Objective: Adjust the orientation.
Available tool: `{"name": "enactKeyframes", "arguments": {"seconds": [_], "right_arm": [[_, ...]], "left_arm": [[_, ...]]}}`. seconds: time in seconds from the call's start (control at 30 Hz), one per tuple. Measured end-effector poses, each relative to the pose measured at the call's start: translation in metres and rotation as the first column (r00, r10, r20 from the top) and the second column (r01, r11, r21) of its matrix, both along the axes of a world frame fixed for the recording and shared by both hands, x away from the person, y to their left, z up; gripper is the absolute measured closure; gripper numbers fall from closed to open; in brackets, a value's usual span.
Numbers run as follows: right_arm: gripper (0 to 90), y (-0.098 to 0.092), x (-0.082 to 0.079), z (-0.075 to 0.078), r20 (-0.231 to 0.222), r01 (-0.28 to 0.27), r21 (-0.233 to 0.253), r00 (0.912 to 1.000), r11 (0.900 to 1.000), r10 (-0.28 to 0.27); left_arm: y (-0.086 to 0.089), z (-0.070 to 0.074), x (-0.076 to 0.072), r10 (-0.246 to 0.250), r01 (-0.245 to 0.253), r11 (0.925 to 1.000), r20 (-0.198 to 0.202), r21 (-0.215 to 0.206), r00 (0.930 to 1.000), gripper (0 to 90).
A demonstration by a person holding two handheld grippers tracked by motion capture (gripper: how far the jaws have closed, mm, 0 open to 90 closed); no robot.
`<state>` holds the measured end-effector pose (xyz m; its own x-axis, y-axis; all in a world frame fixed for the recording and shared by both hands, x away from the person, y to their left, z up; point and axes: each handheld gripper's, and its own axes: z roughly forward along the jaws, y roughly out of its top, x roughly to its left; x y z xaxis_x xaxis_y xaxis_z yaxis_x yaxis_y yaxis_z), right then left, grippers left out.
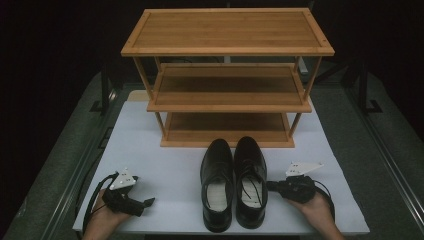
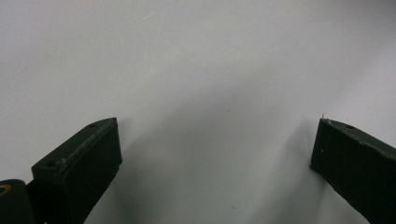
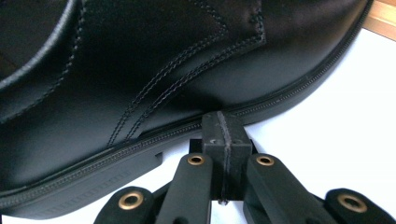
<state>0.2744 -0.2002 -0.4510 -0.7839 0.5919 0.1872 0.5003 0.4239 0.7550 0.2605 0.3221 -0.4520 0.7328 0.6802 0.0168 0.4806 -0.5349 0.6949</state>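
**A:** What are the grippers doing?

**B:** Start with the right gripper (image 3: 223,122). Its two black jaws are pressed flat together with nothing between them, and their tips touch the sole edge of the right shoe (image 3: 154,70), near the middle of its outer side. The left gripper (image 2: 215,149) has its jaws spread wide over bare white table (image 2: 196,56), holding nothing.

**A:** Where do the shoes sit?

**B:** From the high view, a pair of black leather dress shoes stands side by side at the front of the table, toes pointing away from the person. The left shoe (image 1: 217,185) and the right one touch or nearly touch. The left gripper rests well to their left. Behind them stands a wooden three-shelf rack (image 1: 227,75), its shelves bare.

**A:** How would a shoe handle?

**B:** Probably fairly heavy, with a stiff sole and polished leather that looks slippery. The open collar, or the heel, seems the safest place to pinch; the smooth, rounded side offers little grip.
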Motion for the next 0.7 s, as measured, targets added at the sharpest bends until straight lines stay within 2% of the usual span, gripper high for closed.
{"name": "enactKeyframes", "arguments": {"seconds": [0.27,0.3,0.43,0.53,0.57,0.6,0.7], "right_arm": [[89.5,0.000,0.000,0.000,-0.002,-0.001,-0.001,1.0000,1.000,0.001],[86.4,-0.002,0.000,0.001,-0.008,0.000,0.001,1.0000,1.000,0.000],[83.8,-0.005,0.001,0.005,0.004,0.021,0.004,0.9998,1.000,-0.021],[79.1,-0.009,0.000,0.009,0.015,0.042,0.014,0.9990,0.999,-0.043],[74.5,-0.012,-0.001,0.012,0.020,0.053,0.016,0.9984,0.998,-0.053],[74.5,-0.012,-0.001,0.012,0.020,0.053,0.016,0.9984,0.998,-0.053],[64.7,-0.014,-0.001,0.018,0.024,0.072,0.028,0.9971,0.997,-0.072]], "left_arm": [[0.000,0.000,0.000,0.000,0.000,1.0000,0.000,0.003,1.0000,1.0],[0.000,0.001,0.000,0.001,-0.001,1.0000,0.000,0.003,1.0000,1.1],[-0.001,0.001,0.000,0.009,-0.009,1.0000,-0.002,-0.001,1.0000,1.2],[-0.002,0.004,0.000,0.013,-0.013,0.9996,0.005,-0.026,0.9999,1.2],[-0.006,0.008,0.000,0.009,-0.009,0.9990,0.007,-0.044,0.9999,1.2],[-0.006,0.008,0.000,0.009,-0.009,0.9990,0.007,-0.044,0.9999,1.2],[-0.020,0.017,-0.001,-0.013,0.013,0.9977,-0.003,-0.067,0.9999,1.2]]}}
